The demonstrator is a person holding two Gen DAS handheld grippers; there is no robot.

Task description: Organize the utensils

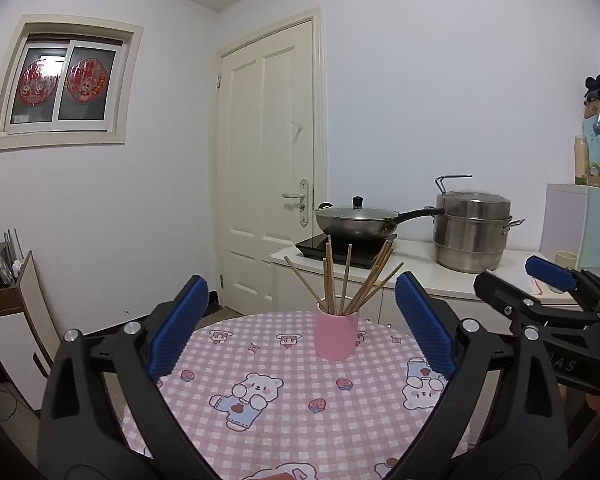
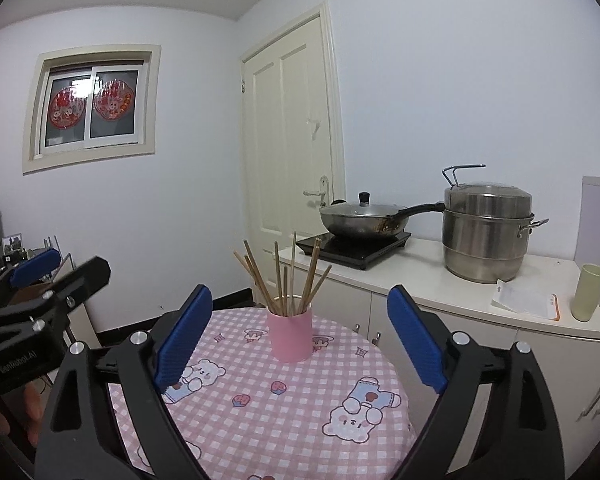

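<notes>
Hovering above the round gingham worktop (image 1: 284, 364), the left tool (image 1: 300, 328) stood spread wide, released and touching nothing. The right tool (image 2: 300, 340) gaped just as wide, equally empty. Beyond both, at about twelve o'clock, the pink cup (image 1: 337, 336) stood upright near the worktop's far edge, wooden chopsticks (image 1: 342, 280) fanned out inside it. Farther back sat a lidded wok (image 1: 356, 224) and steel steamer pot (image 1: 470, 232).
</notes>
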